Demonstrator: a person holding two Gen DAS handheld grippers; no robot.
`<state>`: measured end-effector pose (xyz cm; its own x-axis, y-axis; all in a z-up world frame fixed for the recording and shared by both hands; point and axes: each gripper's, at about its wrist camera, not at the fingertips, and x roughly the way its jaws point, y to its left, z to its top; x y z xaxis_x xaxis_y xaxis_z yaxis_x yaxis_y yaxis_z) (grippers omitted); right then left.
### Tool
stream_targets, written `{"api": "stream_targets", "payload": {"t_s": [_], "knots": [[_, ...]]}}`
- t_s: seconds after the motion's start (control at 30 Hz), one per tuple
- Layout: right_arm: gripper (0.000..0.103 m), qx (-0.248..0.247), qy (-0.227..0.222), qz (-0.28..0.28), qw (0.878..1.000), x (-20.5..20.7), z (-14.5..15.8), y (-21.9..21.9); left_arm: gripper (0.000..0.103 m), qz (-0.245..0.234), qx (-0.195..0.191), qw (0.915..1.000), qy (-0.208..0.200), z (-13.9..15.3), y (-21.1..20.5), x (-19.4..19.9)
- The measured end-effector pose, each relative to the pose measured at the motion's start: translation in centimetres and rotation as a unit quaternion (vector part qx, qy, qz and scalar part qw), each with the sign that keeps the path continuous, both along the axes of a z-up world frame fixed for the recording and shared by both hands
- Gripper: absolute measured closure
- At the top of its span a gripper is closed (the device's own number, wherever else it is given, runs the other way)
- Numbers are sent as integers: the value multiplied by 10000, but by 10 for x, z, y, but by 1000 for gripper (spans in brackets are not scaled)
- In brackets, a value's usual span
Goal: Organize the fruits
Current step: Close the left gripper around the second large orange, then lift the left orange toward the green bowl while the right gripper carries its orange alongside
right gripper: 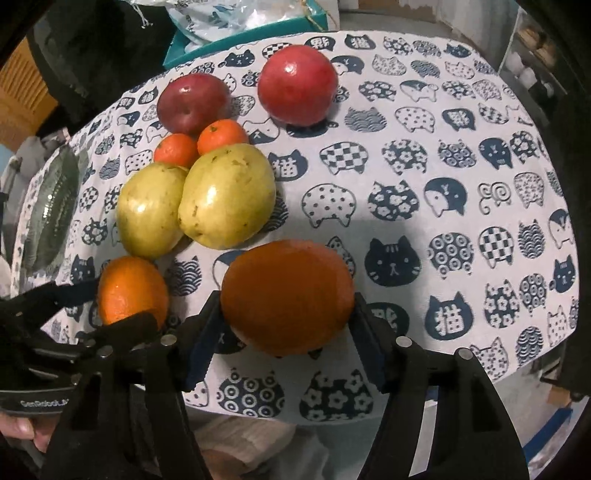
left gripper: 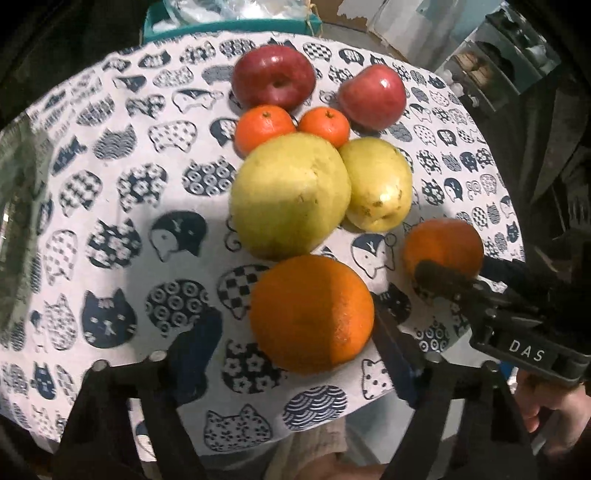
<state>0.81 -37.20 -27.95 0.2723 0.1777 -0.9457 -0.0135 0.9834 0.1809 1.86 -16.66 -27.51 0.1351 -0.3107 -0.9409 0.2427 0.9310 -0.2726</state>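
Observation:
Fruit lies on a cat-print tablecloth (left gripper: 110,206): two red apples (left gripper: 274,76) (left gripper: 372,96), two mandarins (left gripper: 264,126) (left gripper: 325,123), two yellow-green pears (left gripper: 290,194) (left gripper: 380,183) and two oranges. My left gripper (left gripper: 291,354) stands open around the near orange (left gripper: 312,314), fingers apart from it. My right gripper (right gripper: 284,328) is shut on the other orange (right gripper: 288,297), its blue pads (right gripper: 201,343) on both sides. That orange also shows in the left wrist view (left gripper: 443,245) with the right gripper's finger over it.
A teal box (right gripper: 255,31) with plastic bags stands beyond the table's far edge. A glass dish (right gripper: 55,210) sits at the table's left side. Shelves (left gripper: 491,59) stand at the far right. The right half of the cloth (right gripper: 461,184) bears no fruit.

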Motion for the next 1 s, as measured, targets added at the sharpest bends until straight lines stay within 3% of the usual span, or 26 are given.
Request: {"api": "stream_targets", "payload": {"t_s": [0.1, 0.3, 0.5, 1.0], "knots": [[37, -8, -119, -160, 9998, 0, 4, -7, 37, -76, -103, 9999, 77, -1, -5, -2], [37, -161, -416, -214, 9988, 0, 16, -9, 39, -61, 6, 10000, -67, 2, -8, -5], [37, -388, -710, -187, 9965, 2, 31, -5, 39, 46, 151, 9988, -460, 19, 3, -6], [38, -550, -1683, -221, 9840, 2, 84, 8, 39, 456, 404, 9877, -1439, 70, 35, 6]]}}
